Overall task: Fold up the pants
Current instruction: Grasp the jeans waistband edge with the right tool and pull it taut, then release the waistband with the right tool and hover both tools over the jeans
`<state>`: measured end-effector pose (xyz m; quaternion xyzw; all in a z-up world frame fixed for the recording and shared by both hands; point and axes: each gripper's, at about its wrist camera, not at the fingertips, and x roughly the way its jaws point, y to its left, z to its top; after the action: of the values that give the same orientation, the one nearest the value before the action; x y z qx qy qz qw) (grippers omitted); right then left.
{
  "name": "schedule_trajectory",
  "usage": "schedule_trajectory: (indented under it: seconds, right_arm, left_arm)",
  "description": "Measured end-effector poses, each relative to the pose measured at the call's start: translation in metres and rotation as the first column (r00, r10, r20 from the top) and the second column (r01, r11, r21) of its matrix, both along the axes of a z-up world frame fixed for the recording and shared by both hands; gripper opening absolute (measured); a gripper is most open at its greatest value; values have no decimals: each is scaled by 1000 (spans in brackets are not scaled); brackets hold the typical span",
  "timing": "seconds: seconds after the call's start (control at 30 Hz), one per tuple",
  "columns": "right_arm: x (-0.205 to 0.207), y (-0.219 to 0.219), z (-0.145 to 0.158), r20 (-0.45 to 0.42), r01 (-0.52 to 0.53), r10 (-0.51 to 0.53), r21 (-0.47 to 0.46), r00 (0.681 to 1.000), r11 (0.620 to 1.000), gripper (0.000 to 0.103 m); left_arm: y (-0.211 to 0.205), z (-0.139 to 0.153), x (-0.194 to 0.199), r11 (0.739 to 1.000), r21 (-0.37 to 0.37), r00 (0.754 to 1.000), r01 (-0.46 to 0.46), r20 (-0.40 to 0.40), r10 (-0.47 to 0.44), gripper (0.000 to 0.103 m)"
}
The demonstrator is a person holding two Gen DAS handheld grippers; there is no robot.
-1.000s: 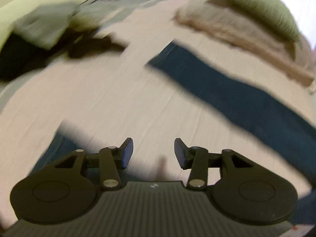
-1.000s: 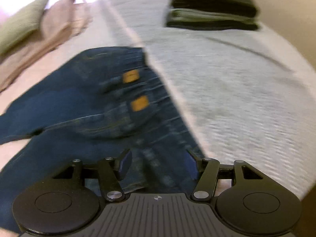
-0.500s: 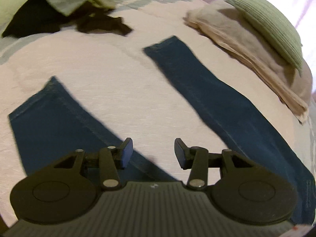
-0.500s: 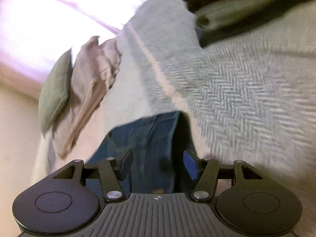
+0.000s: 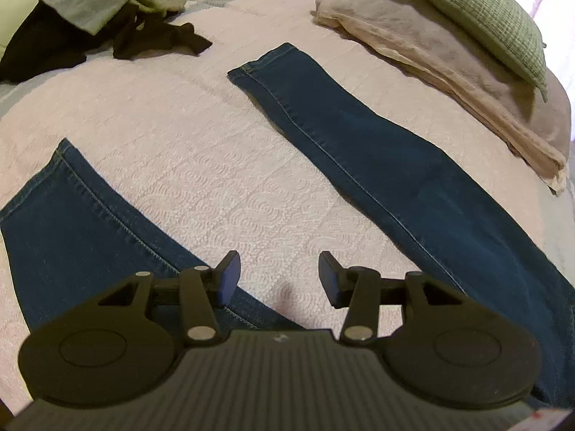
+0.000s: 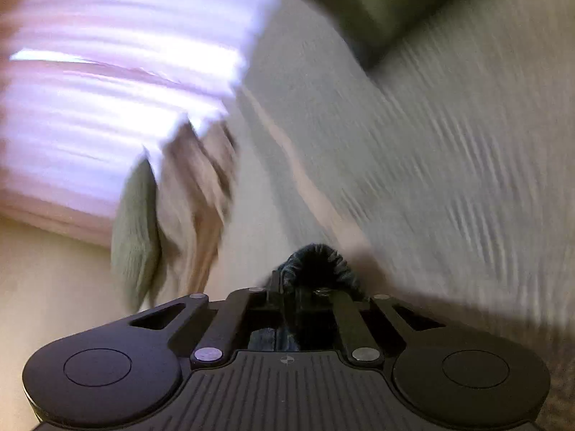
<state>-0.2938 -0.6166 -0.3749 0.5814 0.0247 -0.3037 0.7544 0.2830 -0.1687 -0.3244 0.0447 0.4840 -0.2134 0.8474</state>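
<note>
The right wrist view was smeared with motion blur: the bedspread (image 6: pixel 449 151), the green pillow (image 6: pixel 134 230) and a dark pile (image 6: pixel 363 10) at the top edge lacked detail. The right gripper (image 6: pixel 287 296) had its fingertips buried in bunched denim, probably the jeans (image 6: pixel 316 262). In the left view, both jeans legs ran under the left gripper (image 5: pixel 276 274) body, their upper parts hidden.

Dark blue denim jeans (image 5: pixel 377 158): one pair, two legs spread apart
Two-finger black grippers: two, the left gripper (image 5: pixel 276 274) and the right gripper (image 6: pixel 309 287)
Green woven pillow (image 5: pixel 481 10): one
Beige folded blanket (image 5: pixel 449 57): one
Loose pile of dark and grey clothes (image 5: pixel 90 14): one; pieces too tangled to count
Pale quilted bedspread (image 5: pixel 201 151): one
</note>
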Motion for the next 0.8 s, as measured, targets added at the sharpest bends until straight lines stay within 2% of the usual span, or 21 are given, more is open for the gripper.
schedule_trajectory:
  seconds: [0.03, 0.1, 0.13, 0.17, 0.2, 0.27, 0.3, 0.37, 0.4, 0.43, 0.47, 0.5, 0.53, 0.57, 0.6, 0.63, 0.67, 0.7, 0.73, 0.77, 0.8]
  right_arm:
    - [3, 7, 20, -35, -17, 14, -94, 999, 995, 1]
    - [10, 28, 54, -145, -69, 28, -282, 989, 957, 0]
    - [13, 30, 55, -195, -77, 15, -313, 981, 947, 0]
    - [16, 25, 47, -258, -76, -2, -293, 966, 953, 0]
    - [21, 12, 29, -333, -74, -4, -220, 943, 973, 0]
    - [31, -11, -14, -453, -128, 80, -76, 888, 989, 0]
    - [28, -15, -21, -425, -118, 86, -50, 901, 992, 0]
    - [22, -14, -8, -401, -77, 59, -29, 914, 997, 2]
    - [21, -10, 3, -427, -69, 47, -35, 903, 997, 12]
    - [20, -2, 17, -501, -44, 3, -70, 865, 997, 31]
    - [16, 7, 34, -592, -14, -66, -129, 803, 992, 39]
    - [13, 21, 53, -677, -7, -136, -204, 723, 979, 42]
    - [13, 36, 68, -709, -28, -171, -259, 684, 965, 42]
    - [13, 57, 82, -702, -68, -183, -313, 688, 947, 42]
    - [12, 79, 93, -673, -128, -145, -339, 725, 932, 42]
    - [15, 100, 97, -649, -210, -65, -337, 758, 918, 42]
    - [21, 122, 97, -652, -305, 21, -326, 758, 894, 42]
    - [30, 143, 92, -683, -405, 94, -311, 725, 860, 42]
    - [38, 161, 82, -730, -493, 149, -282, 667, 823, 42]
    - [44, 176, 67, -787, -563, 190, -229, 587, 794, 42]
    - [49, 185, 52, -831, -591, 199, -181, 519, 786, 42]
  left_arm:
    - [-1, 2, -1, 1000, 7, 1000, 7, 14, -7, 42]
    - [-2, 6, -1, 1000, 11, 999, 27, 43, -28, 42]
    - [-2, 7, -2, 999, 17, 998, 31, 53, -32, 42]
    - [-3, 5, -2, 999, 24, 998, 35, 55, -36, 42]
    - [-3, 3, -1, 999, 28, 998, 34, 47, -36, 42]
    - [-3, -2, -3, 999, 30, 999, 21, 27, -22, 42]
    - [-3, -2, -5, 999, 29, 999, 24, 23, -25, 42]
    - [0, 0, -10, 999, 36, 999, 39, 37, -40, 44]
    - [3, 1, -12, 998, 44, 997, 50, 48, -52, 46]
    - [6, 2, -14, 997, 58, 997, 56, 57, -59, 47]
    - [10, 2, -16, 996, 73, 996, 50, 65, -55, 47]
    - [16, 3, -17, 996, 77, 997, 39, 68, -44, 47]
    - [22, 4, -18, 997, 74, 997, 25, 69, -30, 47]
    - [30, 5, -20, 997, 70, 997, 11, 70, -16, 47]
    - [35, 5, -22, 998, 71, 998, 3, 70, -8, 47]
    - [40, 4, -25, 997, 73, 998, -7, 68, 2, 47]
    - [47, 3, -28, 997, 74, 998, -17, 63, 12, 47]
    - [52, 1, -31, 997, 75, 998, -25, 55, 21, 47]
    - [57, 0, -33, 996, 77, 998, -33, 46, 30, 47]
    - [62, -2, -35, 996, 81, 998, -39, 42, 35, 47]
    - [68, -4, -37, 995, 90, 998, -40, 44, 36, 47]
